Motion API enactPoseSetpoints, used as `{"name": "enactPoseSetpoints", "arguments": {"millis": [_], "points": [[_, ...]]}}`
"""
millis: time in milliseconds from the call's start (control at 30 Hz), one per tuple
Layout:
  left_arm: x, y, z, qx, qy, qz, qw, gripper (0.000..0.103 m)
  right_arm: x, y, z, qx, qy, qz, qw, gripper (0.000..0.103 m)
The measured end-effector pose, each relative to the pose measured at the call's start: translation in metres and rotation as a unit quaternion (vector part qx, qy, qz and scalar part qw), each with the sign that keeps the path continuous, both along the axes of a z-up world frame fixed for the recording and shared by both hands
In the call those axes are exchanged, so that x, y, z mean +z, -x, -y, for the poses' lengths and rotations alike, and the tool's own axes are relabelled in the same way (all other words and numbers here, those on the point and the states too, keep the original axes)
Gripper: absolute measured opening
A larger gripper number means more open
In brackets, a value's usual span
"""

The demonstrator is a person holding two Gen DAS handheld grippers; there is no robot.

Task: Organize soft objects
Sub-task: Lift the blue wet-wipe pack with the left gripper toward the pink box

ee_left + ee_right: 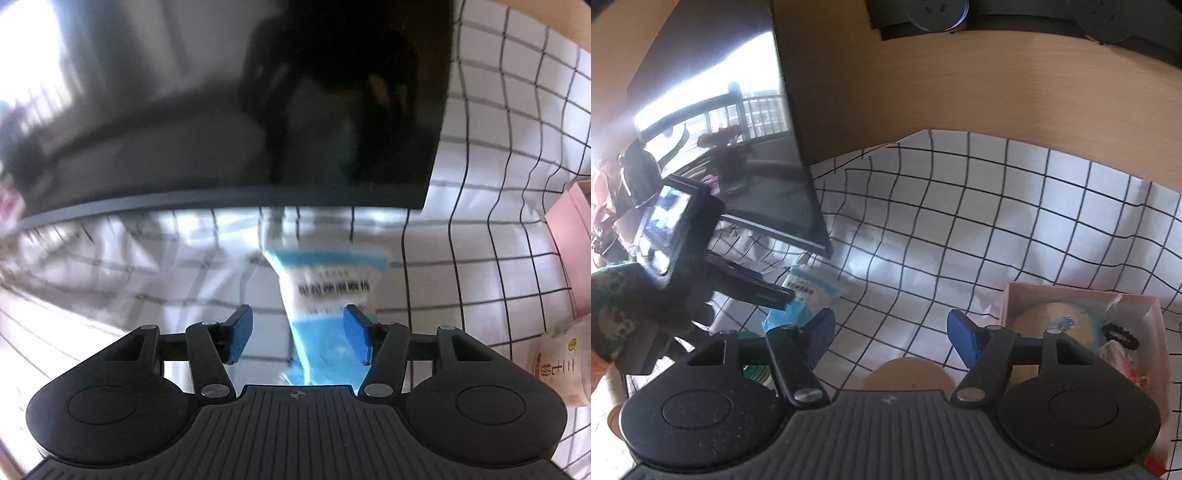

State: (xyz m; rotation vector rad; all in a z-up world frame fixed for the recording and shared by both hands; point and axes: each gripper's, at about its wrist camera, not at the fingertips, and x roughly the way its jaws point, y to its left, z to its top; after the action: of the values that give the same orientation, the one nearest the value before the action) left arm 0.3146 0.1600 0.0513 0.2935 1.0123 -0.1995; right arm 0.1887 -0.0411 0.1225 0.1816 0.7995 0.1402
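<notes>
Left wrist view, packet: the blue-and-white soft packet (325, 295) lies on the checked cloth (480, 258) just in front of the dark monitor (221, 110), blurred, with its print unreadable.
Left wrist view, long axis: it runs away from the camera toward the monitor's lower edge, roughly in line with the way the jaws point.
Left wrist view, jaws: the left gripper (299, 338) stands spread wide, the packet's near end between the blue pads (356, 338) and lying toward the right-hand one; I judge neither pad presses on it, though the blur makes contact with the right one hard to rule out.
Left wrist view, beside: a pink box (569, 243) sits at the cloth's right side, well apart from the packet.
Right wrist view, packet: there it is again, the same packet (809, 291), low on the left of the cloth near the monitor's corner, with the left gripper (779, 297) right over its near end.
Right wrist view, jaws: the right gripper (890, 338) is spread with only bare cloth between its pads.
Right wrist view, box: the pink box (1082, 291) lies just off its right jaw, already holding soft bits.
Nearer hand: the left, plainly; the right is well apart from the packet but close to the box.
Next move, my guess: either a fresh pinch across the packet's short width, or a retreat if it has just been set down.
</notes>
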Motion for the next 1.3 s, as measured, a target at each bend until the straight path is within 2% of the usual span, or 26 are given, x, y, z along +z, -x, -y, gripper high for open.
{"name": "enactPoseSetpoints", "arguments": {"millis": [133, 333, 400, 467, 533, 567, 700, 767, 900, 1000, 1100, 1200, 1300], "points": [[0.000, -0.007, -0.005, 0.007, 0.038, -0.004, 0.9992, 0.064, -0.001, 0.006, -0.009, 0.021, 0.019, 0.002, 1.000, 0.068], [-0.002, -0.014, 0.002, -0.025, 0.066, -0.020, 0.9973, 0.064, -0.008, 0.005, -0.014, 0.024, 0.024, -0.002, 0.999, 0.068], [-0.007, -0.017, 0.006, -0.027, 0.064, -0.032, 0.9971, 0.065, -0.009, 0.004, -0.015, 0.024, 0.025, -0.006, 0.999, 0.068], [-0.018, -0.022, 0.010, -0.023, 0.045, -0.042, 0.9978, 0.062, -0.011, 0.002, -0.015, 0.033, 0.021, -0.018, 0.999, 0.068], [-0.022, -0.025, 0.007, -0.018, 0.058, -0.045, 0.9971, 0.060, -0.012, 0.003, -0.017, 0.044, 0.022, -0.025, 0.998, 0.068], [-0.020, -0.026, 0.004, -0.016, 0.069, -0.045, 0.9965, 0.057, -0.012, 0.005, -0.018, 0.053, 0.022, -0.027, 0.998, 0.068], [-0.001, -0.026, -0.022, -0.007, 0.117, -0.046, 0.9920, 0.056, -0.011, 0.010, -0.031, 0.094, 0.033, -0.032, 0.995, 0.068], [0.013, -0.021, -0.041, 0.005, 0.138, -0.030, 0.9900, 0.056, -0.010, 0.014, -0.045, 0.126, 0.039, -0.036, 0.991, 0.068], [0.041, 0.005, -0.075, 0.026, 0.138, 0.010, 0.9900, 0.056, -0.017, 0.018, -0.073, 0.197, 0.027, -0.057, 0.978, 0.070], [0.051, 0.030, -0.098, 0.029, 0.125, 0.028, 0.9913, 0.056, -0.029, 0.021, -0.096, 0.223, 0.043, -0.076, 0.971, 0.070], [0.046, 0.057, -0.119, 0.032, 0.134, 0.030, 0.9900, 0.056, -0.038, 0.027, -0.108, 0.215, 0.048, -0.082, 0.972, 0.070], [0.036, 0.082, -0.134, 0.048, 0.157, 0.032, 0.9860, 0.056, -0.041, 0.031, -0.109, 0.168, 0.018, -0.089, 0.981, 0.070], [0.021, 0.098, -0.146, 0.073, 0.183, 0.033, 0.9798, 0.056, -0.044, 0.029, -0.120, 0.139, 0.021, -0.087, 0.986, 0.070]]}}
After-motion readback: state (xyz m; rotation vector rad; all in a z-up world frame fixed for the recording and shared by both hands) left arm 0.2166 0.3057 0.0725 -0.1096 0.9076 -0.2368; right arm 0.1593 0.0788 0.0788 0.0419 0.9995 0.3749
